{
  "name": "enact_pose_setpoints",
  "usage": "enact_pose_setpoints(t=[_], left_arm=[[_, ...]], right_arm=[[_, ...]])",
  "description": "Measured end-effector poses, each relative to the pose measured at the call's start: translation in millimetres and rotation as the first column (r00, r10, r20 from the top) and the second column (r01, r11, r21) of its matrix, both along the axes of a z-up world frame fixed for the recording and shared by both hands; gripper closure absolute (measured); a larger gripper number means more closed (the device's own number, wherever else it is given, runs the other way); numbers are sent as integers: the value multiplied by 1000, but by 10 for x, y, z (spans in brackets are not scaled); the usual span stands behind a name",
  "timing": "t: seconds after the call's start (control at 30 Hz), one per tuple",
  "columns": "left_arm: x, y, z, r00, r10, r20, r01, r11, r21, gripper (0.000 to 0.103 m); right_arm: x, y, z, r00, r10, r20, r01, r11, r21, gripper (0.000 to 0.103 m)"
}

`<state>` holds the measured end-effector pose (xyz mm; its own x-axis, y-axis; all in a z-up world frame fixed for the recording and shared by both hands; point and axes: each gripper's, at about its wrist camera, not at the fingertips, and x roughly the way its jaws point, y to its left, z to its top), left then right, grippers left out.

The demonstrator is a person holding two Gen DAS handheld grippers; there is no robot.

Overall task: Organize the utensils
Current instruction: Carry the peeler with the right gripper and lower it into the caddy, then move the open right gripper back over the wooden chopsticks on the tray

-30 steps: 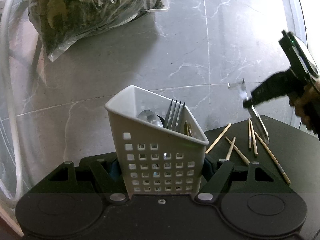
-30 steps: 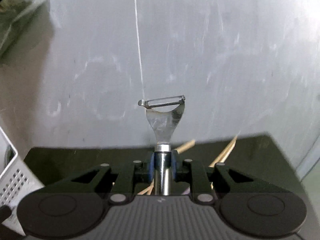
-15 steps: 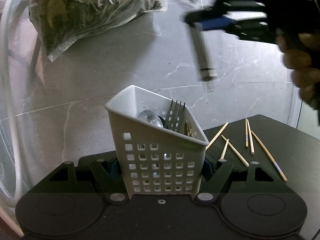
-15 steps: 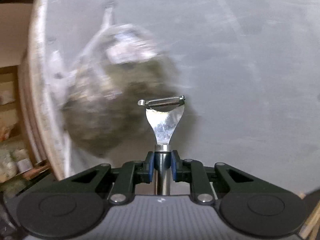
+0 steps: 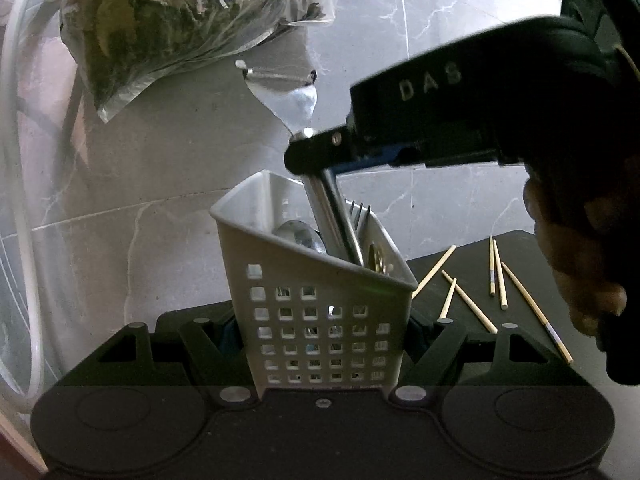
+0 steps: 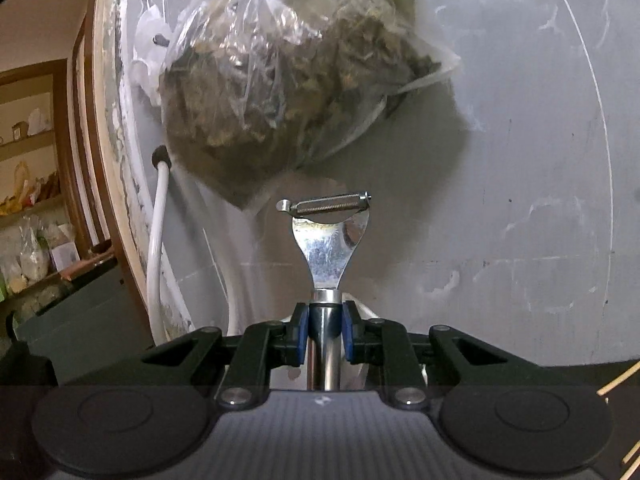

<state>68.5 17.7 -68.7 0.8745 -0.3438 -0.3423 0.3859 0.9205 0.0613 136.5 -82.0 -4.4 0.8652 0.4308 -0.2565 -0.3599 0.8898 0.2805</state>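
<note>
A white perforated utensil caddy [image 5: 280, 280] is clamped upright in my left gripper [image 5: 324, 336], which is shut on its sides. Inside stand a fork [image 5: 360, 216] and a spoon [image 5: 300, 236]. My right gripper [image 5: 316, 152] [image 6: 325, 332] is shut on a metal peeler [image 6: 328, 248] just below its head. In the left wrist view the peeler [image 5: 288, 96] tilts blade up, and its handle end dips into the caddy beside the fork. Several wooden chopsticks [image 5: 472, 308] lie loose on the dark mat [image 5: 516, 248] to the right.
A clear plastic bag of leafy greens [image 5: 180, 12] [image 6: 288, 80] lies on the grey marble floor behind the caddy. A white hose [image 5: 16, 160] [image 6: 156, 240] curves along the left. A hand [image 5: 576, 272] holds the right gripper above the mat. Shelves stand at far left.
The right gripper swung with the peeler from over the mat at the right to above the caddy, and the handle end went into it. The left gripper and caddy stayed still.
</note>
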Motion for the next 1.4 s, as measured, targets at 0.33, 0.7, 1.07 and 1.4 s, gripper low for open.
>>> enact_pose_setpoints(t=[0.33,0.7,1.07,1.4], left_arm=[[-8,-7,-5,1000,-1,1,1,1000,4,26],[-14,-14,-16,1000,3,6,-3,1000,2,26],[5,-100,30,999,37,-12,-37,999,15,26],[64,-261,53,995,101,-27,-100,995,22,26]], right_arm=[[-144,2,-161,999,3,-33,-3,1000,-21,78],[-629,-527,32,988,-137,-67,138,990,0,6],[-949,-1577,-468,821,-444,-359,441,893,-95,0],[-224,-2123,-813,678,-548,-490,523,828,-201,0]])
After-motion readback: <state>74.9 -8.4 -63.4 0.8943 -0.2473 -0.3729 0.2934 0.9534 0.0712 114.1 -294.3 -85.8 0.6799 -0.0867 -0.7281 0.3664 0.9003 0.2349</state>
